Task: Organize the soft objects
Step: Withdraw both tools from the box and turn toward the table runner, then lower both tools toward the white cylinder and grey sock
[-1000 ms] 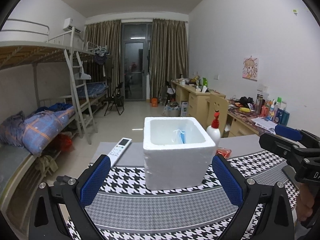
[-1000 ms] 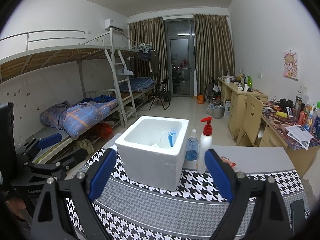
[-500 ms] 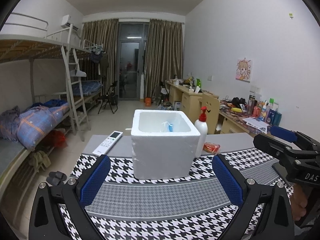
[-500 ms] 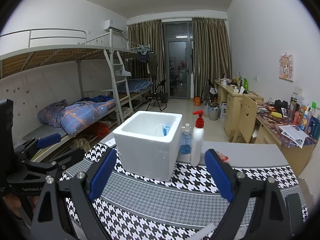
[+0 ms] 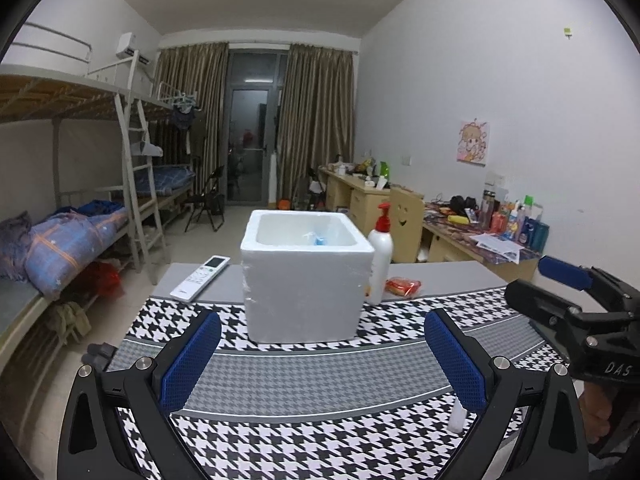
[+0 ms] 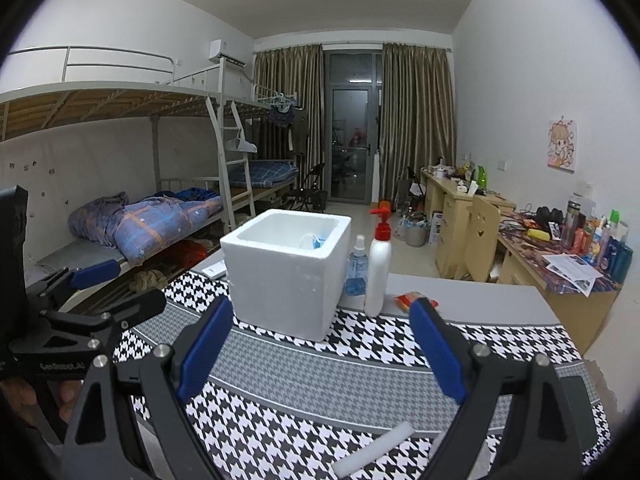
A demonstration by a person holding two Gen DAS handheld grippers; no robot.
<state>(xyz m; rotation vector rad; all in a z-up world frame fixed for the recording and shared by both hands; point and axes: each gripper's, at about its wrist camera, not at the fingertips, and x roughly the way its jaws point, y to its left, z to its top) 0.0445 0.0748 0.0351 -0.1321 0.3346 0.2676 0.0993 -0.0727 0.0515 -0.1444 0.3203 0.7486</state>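
White foam box [image 5: 306,276], open-topped, standing on the houndstooth cloth [image 5: 320,376] ahead of both pairs of fingers and touching neither; a blue-and-white soft item [image 5: 318,239] lies inside against its far wall, its kind not discernible. A white foam stick [image 6: 372,450] lies on the cloth close in, below and between the right gripper's fingers, nearer the right-hand one; in the left wrist view its end shows beside the left gripper's right finger. Left gripper [image 5: 322,360]: blue-padded fingers spread wide apart, nothing between them, the box framed in the gap. Right gripper [image 6: 322,354]: fingers likewise wide apart and empty, the box ahead and toward its left finger. White pump bottle [image 6: 378,270] with red head stands just beside the box, ahead between the right gripper's fingers; a blue spray bottle [image 6: 356,270] stands between box and pump bottle. A red packet [image 5: 402,285] lies beyond the pump bottle; a white remote [image 5: 200,278] lies ahead, beyond the left gripper's left finger.
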